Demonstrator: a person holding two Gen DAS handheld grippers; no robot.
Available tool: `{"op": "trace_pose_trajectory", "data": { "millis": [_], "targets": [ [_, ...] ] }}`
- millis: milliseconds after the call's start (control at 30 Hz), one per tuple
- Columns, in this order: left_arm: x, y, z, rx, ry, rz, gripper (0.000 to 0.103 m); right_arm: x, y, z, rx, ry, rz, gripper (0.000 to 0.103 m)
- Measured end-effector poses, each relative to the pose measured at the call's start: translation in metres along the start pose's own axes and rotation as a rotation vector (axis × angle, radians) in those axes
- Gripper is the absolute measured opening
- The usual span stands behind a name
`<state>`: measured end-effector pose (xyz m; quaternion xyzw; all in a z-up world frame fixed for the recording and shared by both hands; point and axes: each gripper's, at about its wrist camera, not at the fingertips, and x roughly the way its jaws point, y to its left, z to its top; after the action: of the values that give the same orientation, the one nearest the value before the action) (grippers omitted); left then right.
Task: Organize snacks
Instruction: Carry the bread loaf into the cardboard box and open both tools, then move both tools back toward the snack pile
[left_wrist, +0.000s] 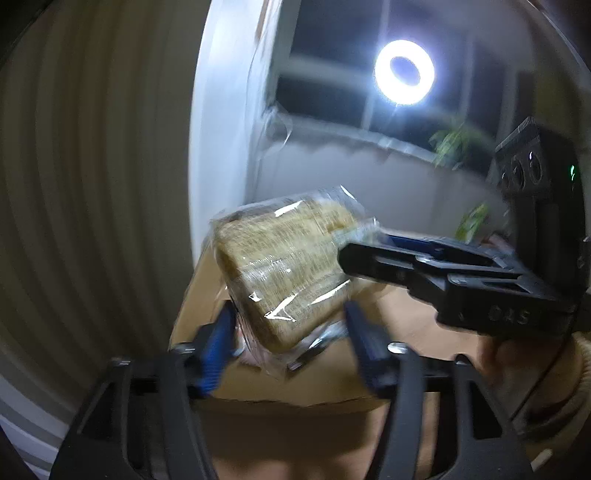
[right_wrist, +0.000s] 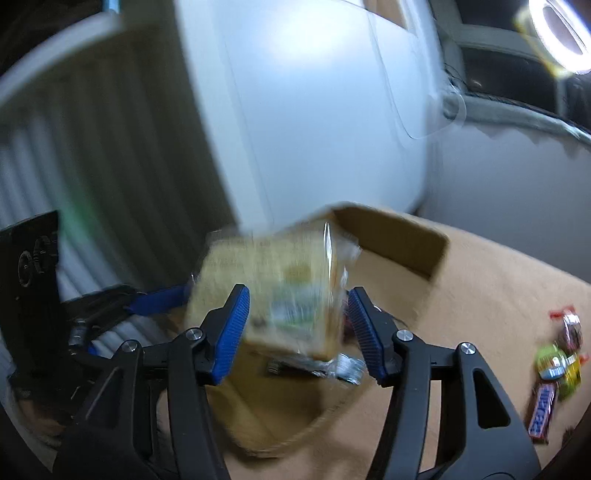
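Your L gripper (left_wrist: 291, 325) & R gripper (right_wrist: 297, 328) jaws wide, clear-wrapped tan noodle block (left_wrist: 291, 266) loose between fingers — may miss brown cardboard box (right_wrist: 391, 236).

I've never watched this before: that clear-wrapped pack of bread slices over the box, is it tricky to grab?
Probably. The bread pack wears glossy, crinkled film, so likely slippery. The slices look soft, so squeezing might crush them. It seems light for its bulk, tilted above the cardboard box.

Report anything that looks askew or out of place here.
The wrapped noodle pack hangs tilted above the cardboard box, between both claws, not resting on anything. A few candy bars lie loose on the table outside the box.
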<state>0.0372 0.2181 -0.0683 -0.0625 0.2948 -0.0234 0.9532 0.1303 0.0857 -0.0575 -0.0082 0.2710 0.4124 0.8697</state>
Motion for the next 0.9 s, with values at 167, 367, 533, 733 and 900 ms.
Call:
{"op": "trace_pose_trajectory", "data": {
  "millis": [167,367,533,733,900],
  "targets": [
    [-0.013,0.012,-0.015,-0.069,-0.019,0.05,0.082,-0.019,0.006,-0.02,-0.07,-0.051,-0.045,0.072],
    [-0.03,0.016,-0.022,-0.115,-0.056,0.059,0.082,-0.041,0.006,-0.029,-0.087,-0.119,-0.07,0.078],
    [-0.04,0.016,-0.022,-0.136,-0.081,0.049,0.082,-0.046,0.008,-0.03,-0.085,-0.123,-0.095,0.083],
    [-0.059,0.016,-0.025,-0.136,-0.108,0.038,0.082,-0.058,0.023,-0.031,-0.084,-0.132,-0.092,0.086],
    [-0.067,0.012,-0.027,-0.123,-0.121,0.034,0.082,-0.063,0.033,-0.031,-0.099,-0.136,-0.083,0.086]
  ]
}}
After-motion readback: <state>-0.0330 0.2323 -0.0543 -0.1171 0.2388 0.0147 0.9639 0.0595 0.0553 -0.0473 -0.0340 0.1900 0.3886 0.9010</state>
